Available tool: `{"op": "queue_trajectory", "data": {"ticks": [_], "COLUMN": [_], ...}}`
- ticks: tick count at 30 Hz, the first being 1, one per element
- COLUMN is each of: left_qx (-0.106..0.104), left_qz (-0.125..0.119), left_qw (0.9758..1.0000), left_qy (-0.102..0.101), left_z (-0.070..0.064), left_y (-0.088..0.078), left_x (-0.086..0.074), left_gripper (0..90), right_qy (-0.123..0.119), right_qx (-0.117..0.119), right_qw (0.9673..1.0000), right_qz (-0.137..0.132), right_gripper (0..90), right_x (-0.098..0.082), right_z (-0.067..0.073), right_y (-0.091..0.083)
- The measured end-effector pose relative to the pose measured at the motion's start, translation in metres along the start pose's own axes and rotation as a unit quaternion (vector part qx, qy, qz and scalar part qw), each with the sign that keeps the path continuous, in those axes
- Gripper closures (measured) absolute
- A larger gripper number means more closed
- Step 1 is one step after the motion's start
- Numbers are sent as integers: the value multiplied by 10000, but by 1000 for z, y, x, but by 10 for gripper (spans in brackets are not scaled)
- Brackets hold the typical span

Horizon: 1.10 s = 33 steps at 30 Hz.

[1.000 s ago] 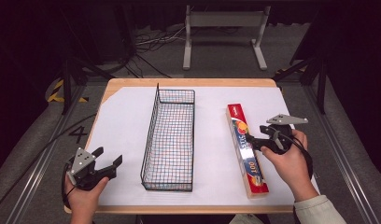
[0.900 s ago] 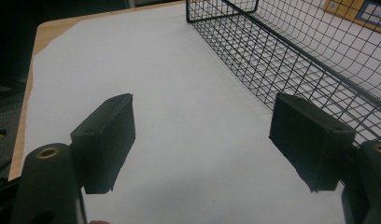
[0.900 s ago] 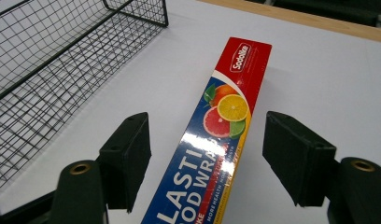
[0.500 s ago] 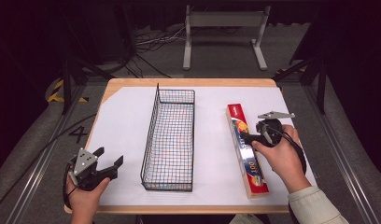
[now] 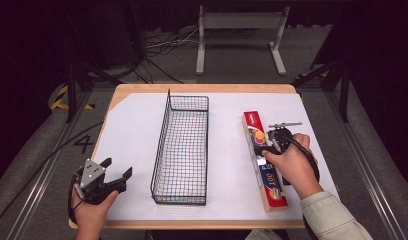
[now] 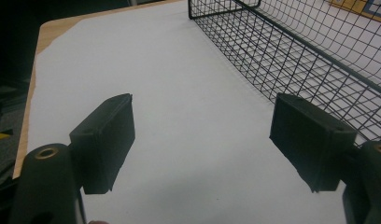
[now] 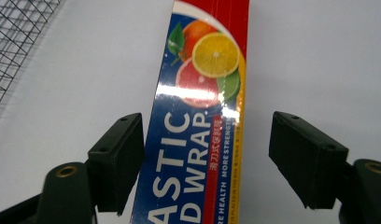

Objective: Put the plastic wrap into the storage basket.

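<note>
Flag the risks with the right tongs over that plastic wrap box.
1. The right tongs straddle the plastic wrap box off-centre, one jaw nearly on it, the other apart: closing may skew it.
2. The box is long; a grip away from its middle may let it tip.
3. The wire basket is narrow; the box could catch its rim.

The wire basket (image 5: 183,145) is sitting in the middle of the table (image 5: 202,88). The long plastic wrap box (image 5: 263,160) is lying flat to the right of the basket. The right gripper (image 5: 268,145) is hanging over that box. The left gripper (image 5: 112,172) is waiting left of the basket, near its front end.
</note>
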State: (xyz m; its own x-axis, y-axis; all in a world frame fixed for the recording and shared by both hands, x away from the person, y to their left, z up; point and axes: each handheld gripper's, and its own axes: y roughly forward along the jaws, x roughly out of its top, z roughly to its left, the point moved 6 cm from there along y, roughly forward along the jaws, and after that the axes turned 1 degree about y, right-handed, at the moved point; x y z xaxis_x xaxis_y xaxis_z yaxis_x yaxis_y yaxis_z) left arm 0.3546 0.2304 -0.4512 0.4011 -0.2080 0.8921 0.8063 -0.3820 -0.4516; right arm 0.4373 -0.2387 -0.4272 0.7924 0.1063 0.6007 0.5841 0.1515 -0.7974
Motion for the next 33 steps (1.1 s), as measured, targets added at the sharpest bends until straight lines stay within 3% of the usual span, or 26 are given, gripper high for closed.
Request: {"op": "queue_trajectory", "data": {"ticks": [20, 24, 26, 33], "left_qx": [-19, -18, -23, -32], "left_qz": [35, 33, 37, 43], "left_qw": [10000, 10000, 10000, 10000], "left_qy": [35, 29, 34, 48], "left_z": [0, 0, 0, -2], "left_y": [1, 1, 1, 2], "left_x": [-1, -1, -1, -1], "left_gripper": [221, 221, 221, 220], "right_qy": [36, 86, 85, 290], "right_qx": [-183, -246, -395, -641], "right_qw": [9972, 9961, 9947, 9911], "right_qz": [729, 849, 946, 1129], "right_gripper": [242, 285, 343, 393], "right_x": [-12, -12, -12, -11], "right_z": [11, 12, 11, 13], "right_y": [27, 29, 31, 30]}}
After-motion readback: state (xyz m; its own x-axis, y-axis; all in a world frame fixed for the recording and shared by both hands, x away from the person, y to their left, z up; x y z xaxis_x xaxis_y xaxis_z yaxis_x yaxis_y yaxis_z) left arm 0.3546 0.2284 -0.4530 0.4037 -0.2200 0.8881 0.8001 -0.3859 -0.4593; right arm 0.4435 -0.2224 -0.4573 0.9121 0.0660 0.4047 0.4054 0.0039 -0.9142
